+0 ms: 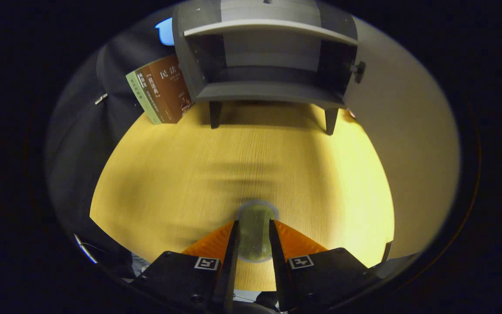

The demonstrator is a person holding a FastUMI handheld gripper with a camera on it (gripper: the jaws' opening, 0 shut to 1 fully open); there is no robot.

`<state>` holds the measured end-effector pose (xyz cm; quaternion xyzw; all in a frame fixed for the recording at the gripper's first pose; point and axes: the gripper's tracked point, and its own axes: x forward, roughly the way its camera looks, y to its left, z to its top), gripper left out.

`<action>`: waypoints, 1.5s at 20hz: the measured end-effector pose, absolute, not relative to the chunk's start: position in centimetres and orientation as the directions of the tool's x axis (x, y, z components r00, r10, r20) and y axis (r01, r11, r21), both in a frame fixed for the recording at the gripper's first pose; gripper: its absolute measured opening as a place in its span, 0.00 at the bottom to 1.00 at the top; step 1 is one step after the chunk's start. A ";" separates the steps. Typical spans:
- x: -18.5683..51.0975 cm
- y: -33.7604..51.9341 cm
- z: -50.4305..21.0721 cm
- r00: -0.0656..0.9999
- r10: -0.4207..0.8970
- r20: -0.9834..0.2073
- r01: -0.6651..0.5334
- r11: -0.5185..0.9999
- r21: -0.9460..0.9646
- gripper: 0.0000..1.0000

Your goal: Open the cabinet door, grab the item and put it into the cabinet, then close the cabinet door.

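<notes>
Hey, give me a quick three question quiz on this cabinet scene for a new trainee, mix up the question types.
1. True or false: the cabinet door is closed.
2. What sits between the fingers of the gripper? A) a book B) a pale green rounded item C) nothing
3. Fill in: beside the cabinet, on the wooden table, stand some ____.

Key
1. False; the door is swung open and the shelves show.
2. B; both fingers press its sides.
3. Books, leaning by the cabinet's side wall.
</notes>
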<state>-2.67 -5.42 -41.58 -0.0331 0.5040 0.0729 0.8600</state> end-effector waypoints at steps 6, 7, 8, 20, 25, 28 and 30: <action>-3.2 -5.9 -46.4 0.390 0.053 -0.919 -0.141 0.990 -0.003 0.43; -3.5 -6.1 -46.9 0.373 0.049 -0.926 -0.146 0.989 -0.006 0.43; -3.7 -6.1 -47.4 0.361 0.042 -0.932 -0.155 0.988 -0.016 0.43; -3.1 -6.4 -45.7 0.370 0.002 -0.929 -0.134 0.990 -0.051 0.17; -1.0 -6.0 -41.0 0.464 -0.025 -0.886 -0.103 0.991 -0.082 0.17; 1.0 -5.3 -36.8 0.544 -0.046 -0.838 -0.071 0.992 -0.100 0.17; 2.7 -5.1 -33.2 0.602 -0.054 -0.796 -0.027 0.996 -0.088 0.17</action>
